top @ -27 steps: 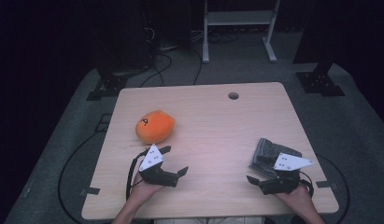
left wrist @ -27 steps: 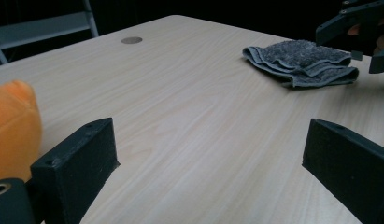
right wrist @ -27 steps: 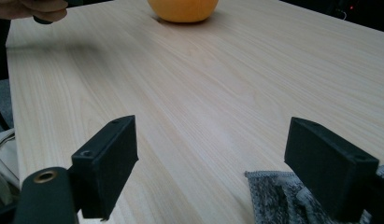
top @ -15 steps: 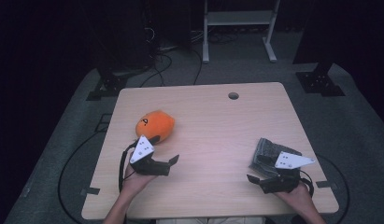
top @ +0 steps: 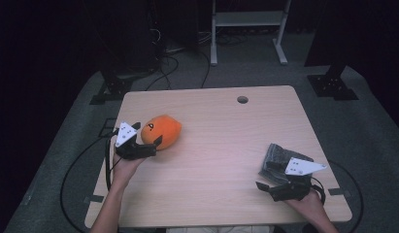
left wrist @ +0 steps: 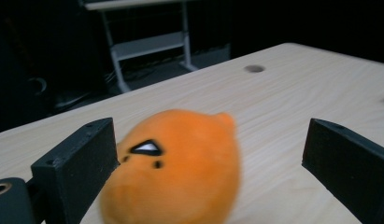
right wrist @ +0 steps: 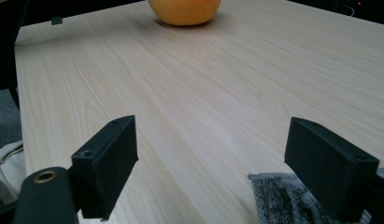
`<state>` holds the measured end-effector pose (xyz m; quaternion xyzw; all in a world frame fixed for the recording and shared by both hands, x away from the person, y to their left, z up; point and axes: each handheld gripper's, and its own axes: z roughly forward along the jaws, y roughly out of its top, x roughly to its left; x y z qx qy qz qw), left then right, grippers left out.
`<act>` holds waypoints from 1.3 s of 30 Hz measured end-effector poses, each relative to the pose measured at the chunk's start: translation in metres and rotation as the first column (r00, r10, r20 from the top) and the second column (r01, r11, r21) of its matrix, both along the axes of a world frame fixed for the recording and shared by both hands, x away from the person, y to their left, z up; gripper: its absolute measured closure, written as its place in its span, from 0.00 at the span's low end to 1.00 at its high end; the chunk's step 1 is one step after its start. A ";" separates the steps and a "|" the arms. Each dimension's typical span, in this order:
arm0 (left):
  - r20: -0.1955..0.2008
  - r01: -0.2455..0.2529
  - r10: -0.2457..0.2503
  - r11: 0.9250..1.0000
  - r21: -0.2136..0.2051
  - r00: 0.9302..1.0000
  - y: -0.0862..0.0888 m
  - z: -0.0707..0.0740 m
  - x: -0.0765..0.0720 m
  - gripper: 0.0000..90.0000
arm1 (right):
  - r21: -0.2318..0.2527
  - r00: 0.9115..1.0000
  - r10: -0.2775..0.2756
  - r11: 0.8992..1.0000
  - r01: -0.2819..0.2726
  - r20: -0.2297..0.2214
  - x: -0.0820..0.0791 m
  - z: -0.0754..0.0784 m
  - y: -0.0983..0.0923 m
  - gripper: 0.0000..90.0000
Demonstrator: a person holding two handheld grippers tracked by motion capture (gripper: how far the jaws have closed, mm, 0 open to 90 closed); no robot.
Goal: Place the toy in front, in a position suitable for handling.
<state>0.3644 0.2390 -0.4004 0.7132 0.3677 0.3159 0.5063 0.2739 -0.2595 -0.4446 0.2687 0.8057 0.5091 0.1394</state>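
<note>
Approach step, by my reading: my left gripper (top: 147, 145) is at the orange plush toy (top: 161, 131), jaws wide apart, not yet closed on anything. The toy lies on the table (top: 226, 145), just ahead of my left fingertips and partly between them. In the left gripper view the toy (left wrist: 180, 163) sits low between the two black jaws, close against the left-hand one, with a clear gap to the right-hand one. I cannot tell whether that near jaw actually touches the fabric.

My right gripper (top: 274, 187) hovers low near the table's near edge, jaws also wide apart and holding nothing. A grey cloth (top: 277, 158) lies just beyond and beside my right fingers.

Next move, as I judge it: shift the left gripper sideways so the toy is centred, push a little farther forward, then close. The toy looks soft, so it should squash under the jaws; an off-centre grip could let it roll out.

View notes: the high view gives the layout, with toy and cloth well apart. The left gripper view adds the toy's small printed face. The right gripper view shows a corner of the cloth (right wrist: 278, 198) beside its right-hand jaw, and the toy (right wrist: 185, 10) far ahead.
</note>
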 end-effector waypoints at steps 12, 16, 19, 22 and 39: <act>-0.120 -0.045 0.039 0.998 -0.051 0.992 0.010 -0.030 0.039 0.05 | 0.013 1.000 0.008 1.000 -0.008 -0.010 0.001 0.000 -0.001 0.18; -0.168 -0.029 0.022 0.999 -0.038 0.985 0.010 -0.038 0.044 0.13 | 0.017 1.000 0.008 1.000 -0.007 -0.016 0.001 0.000 -0.001 0.18; -0.164 -0.030 0.025 0.999 -0.030 0.986 0.010 -0.038 0.043 0.24 | 0.023 1.000 0.007 1.000 -0.006 -0.021 0.002 0.000 -0.002 0.18; -0.167 -0.034 0.031 0.999 -0.015 0.985 0.009 -0.037 0.042 0.35 | 0.025 1.000 0.007 1.000 -0.006 -0.022 0.002 0.000 -0.002 0.18; -0.114 0.035 -0.041 0.998 -0.060 0.993 -0.003 -0.019 0.024 0.50 | 0.055 0.999 -0.009 0.998 0.011 -0.031 0.005 0.000 -0.006 0.18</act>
